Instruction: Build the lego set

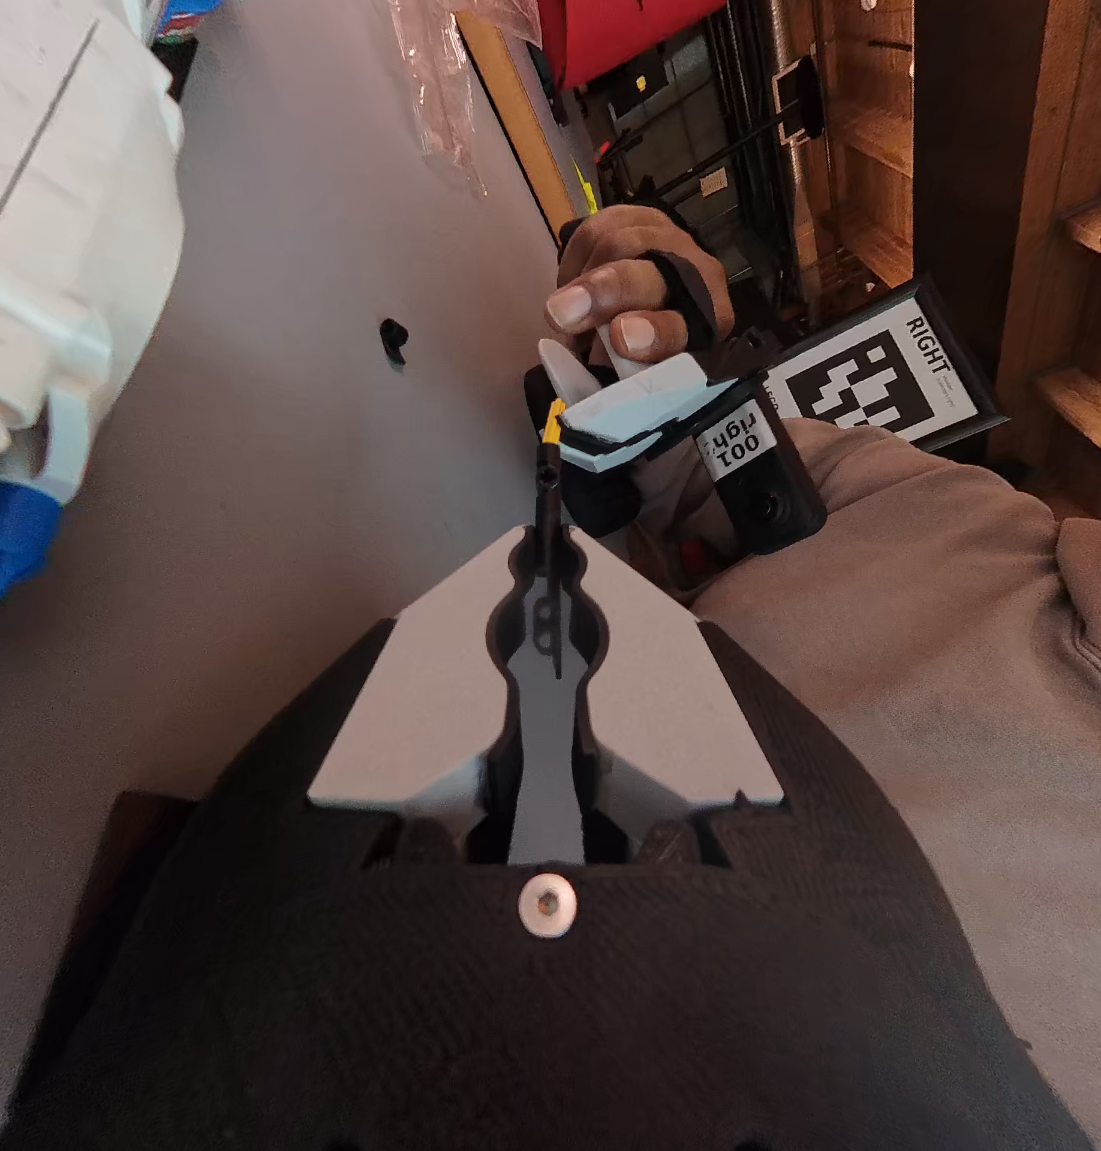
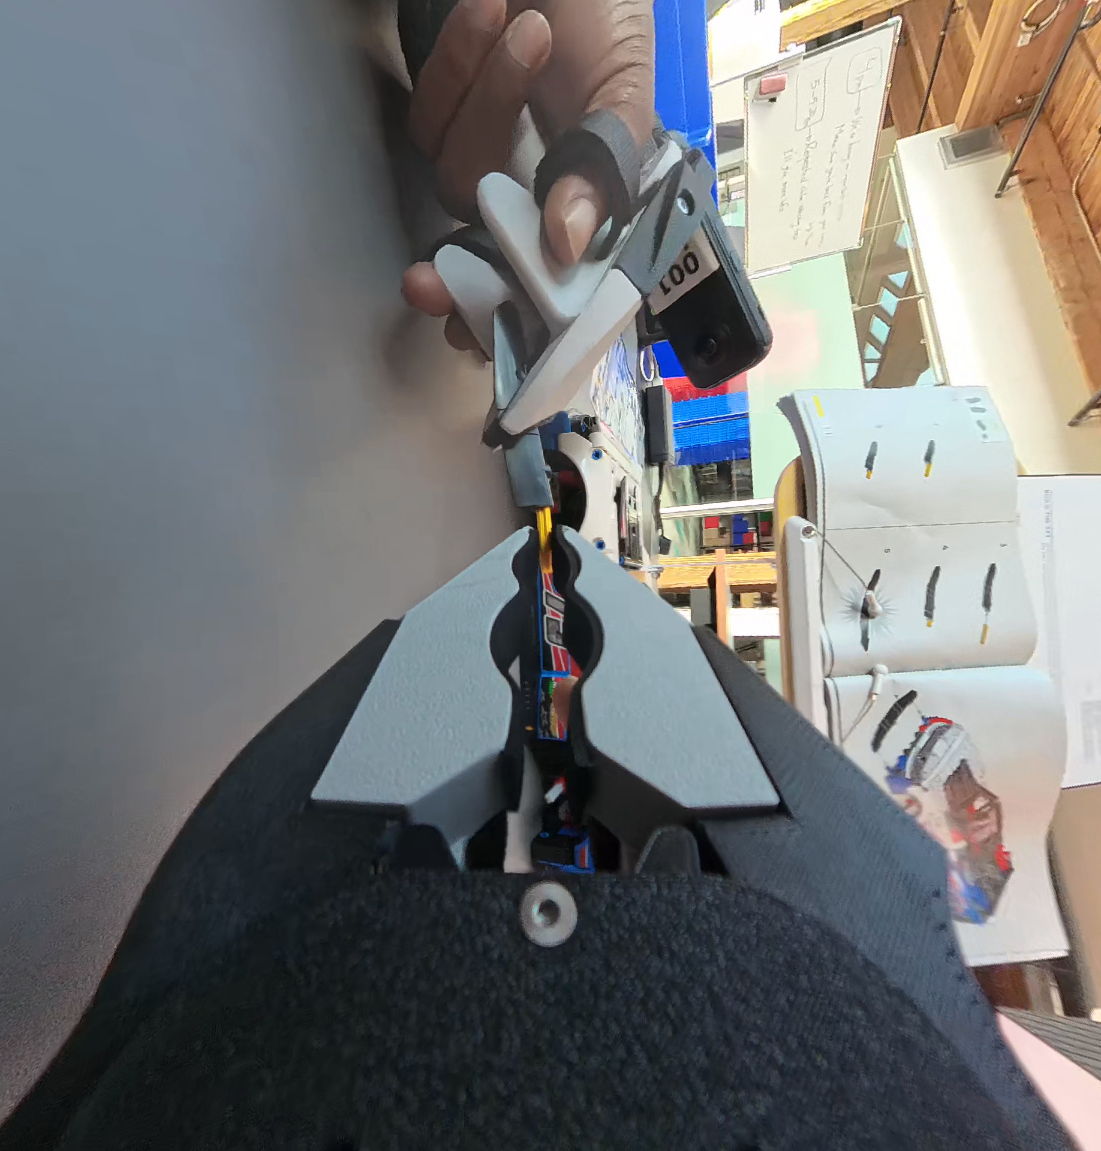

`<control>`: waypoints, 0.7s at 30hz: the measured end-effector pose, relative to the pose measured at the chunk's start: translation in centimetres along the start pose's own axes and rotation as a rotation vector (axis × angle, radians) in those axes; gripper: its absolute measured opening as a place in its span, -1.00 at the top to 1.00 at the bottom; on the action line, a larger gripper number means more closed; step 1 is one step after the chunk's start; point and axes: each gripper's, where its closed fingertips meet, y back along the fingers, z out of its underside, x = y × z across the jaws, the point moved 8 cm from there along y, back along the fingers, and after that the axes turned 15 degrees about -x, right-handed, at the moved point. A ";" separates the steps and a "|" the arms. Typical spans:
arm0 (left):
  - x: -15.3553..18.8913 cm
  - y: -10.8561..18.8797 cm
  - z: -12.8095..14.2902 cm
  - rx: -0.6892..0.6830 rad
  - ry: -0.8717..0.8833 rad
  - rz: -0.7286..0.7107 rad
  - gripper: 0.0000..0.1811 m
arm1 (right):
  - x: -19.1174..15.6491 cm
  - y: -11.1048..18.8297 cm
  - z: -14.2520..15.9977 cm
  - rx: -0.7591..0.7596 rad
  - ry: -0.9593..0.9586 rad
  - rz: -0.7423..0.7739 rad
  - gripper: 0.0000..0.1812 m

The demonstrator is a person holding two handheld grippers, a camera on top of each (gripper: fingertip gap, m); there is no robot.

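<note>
Your left claw (image 1: 547, 529) clamps a black rod (image 1: 548, 498) | your right claw (image 2: 545, 535) clamps its yellow peg (image 2: 543, 529) tip | tips meet end-on

Slim black lego beam (image 1: 548, 498) with a yellow axle (image 1: 553, 420) at its tip, both aloft above the table
</note>
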 end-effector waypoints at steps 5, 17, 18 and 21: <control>0.3 0.2 0.0 -0.033 -0.092 -0.117 0.95 | 0.1 -0.2 0.7 0.050 -0.175 -0.147 0.98; 0.6 -0.3 0.4 -0.160 -0.279 -0.354 0.95 | -1.0 -1.1 1.6 -0.104 -0.554 -0.764 0.99; 0.7 -0.5 0.5 -0.175 -0.296 -0.366 0.95 | -0.9 -1.3 1.7 -0.111 -0.573 -0.780 0.99; 1.0 -0.8 0.7 -0.207 -0.330 -0.395 0.95 | -0.7 -1.4 1.5 -0.113 -0.605 -0.839 0.98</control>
